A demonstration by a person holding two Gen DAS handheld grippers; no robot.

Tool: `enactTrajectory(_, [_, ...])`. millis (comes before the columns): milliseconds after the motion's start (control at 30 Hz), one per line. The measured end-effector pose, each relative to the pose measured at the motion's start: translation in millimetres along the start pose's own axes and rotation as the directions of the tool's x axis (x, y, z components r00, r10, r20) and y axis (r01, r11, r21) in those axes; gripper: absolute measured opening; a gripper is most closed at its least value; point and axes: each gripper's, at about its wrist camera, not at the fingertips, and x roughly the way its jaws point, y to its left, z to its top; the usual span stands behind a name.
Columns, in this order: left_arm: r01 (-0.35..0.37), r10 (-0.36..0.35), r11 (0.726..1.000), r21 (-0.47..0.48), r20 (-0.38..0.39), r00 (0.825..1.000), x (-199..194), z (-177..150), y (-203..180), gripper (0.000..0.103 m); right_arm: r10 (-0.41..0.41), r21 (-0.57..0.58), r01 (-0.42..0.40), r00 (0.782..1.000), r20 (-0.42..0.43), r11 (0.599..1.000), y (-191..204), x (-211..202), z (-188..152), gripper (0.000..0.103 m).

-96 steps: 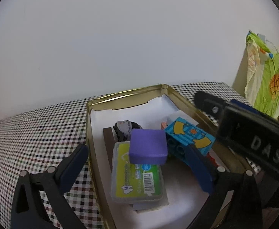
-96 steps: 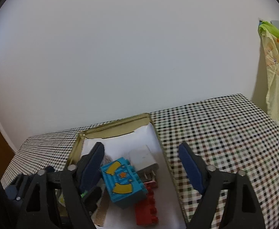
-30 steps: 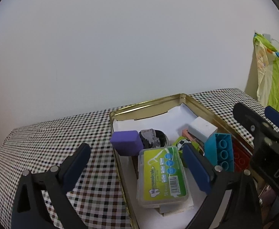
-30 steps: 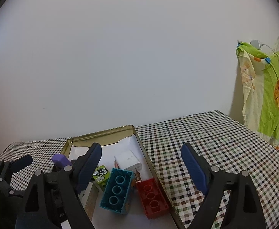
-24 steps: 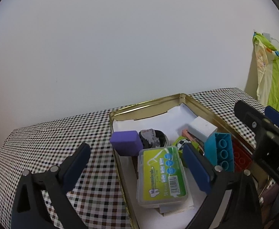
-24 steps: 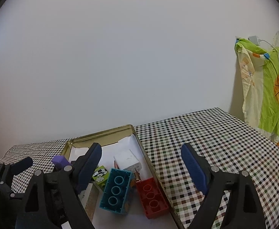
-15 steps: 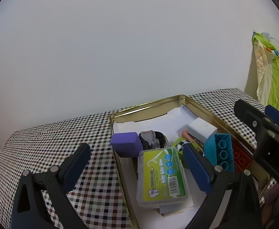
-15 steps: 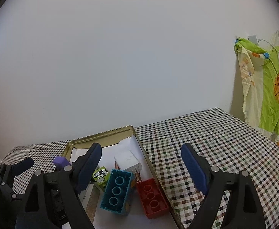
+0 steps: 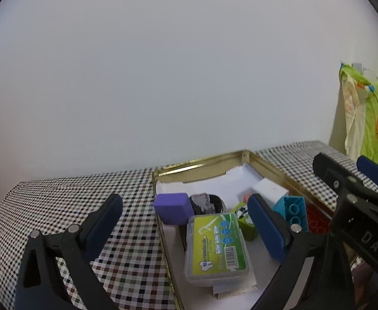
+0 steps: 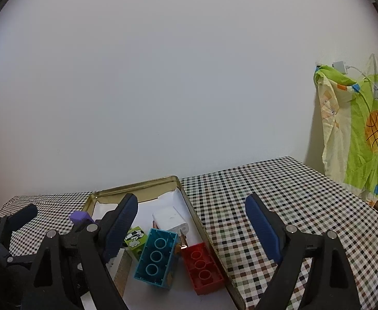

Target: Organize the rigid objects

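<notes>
Both claws hang spread wide with nothing between their pads. The left claw hovers over the near left part of the gold tin on the checked table; a clear case with a green label lies just below and ahead of it, the purple block beyond, perched at the tin's left rim. Ahead of the right claw's left finger lie the teal brick, the red brick and a white adapter.
</notes>
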Motion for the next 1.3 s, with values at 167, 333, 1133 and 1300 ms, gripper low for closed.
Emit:
enactTrajectory(167, [0.012,-0.011,0.999,-0.033,0.045,0.999,-6,-1,3,0.099,-0.005,-0.010,0.005,1.000,0.013,1.000,3,-4,-1,0.087])
enactTrajectory(333, [0.016,-0.013,0.999,-0.039,0.060,0.998,-9,-2,3,0.099,-0.002,-0.015,0.002,1.000,0.017,1.000,5,-6,-1,0.087])
enactTrajectory(1133, [0.329,-0.337,0.941,-0.073,-0.223,0.915,15,-16,-32,0.093,-0.041,0.081,0.043,0.999,-0.022,0.996,-27,-9,7,0.087])
enactTrajectory(1300, [0.341,-0.340,0.939,-0.039,-0.222,0.914,3,-20,-47,0.093,-0.022,0.155,0.027,0.999,-0.038,0.988,-42,-5,8,0.087])
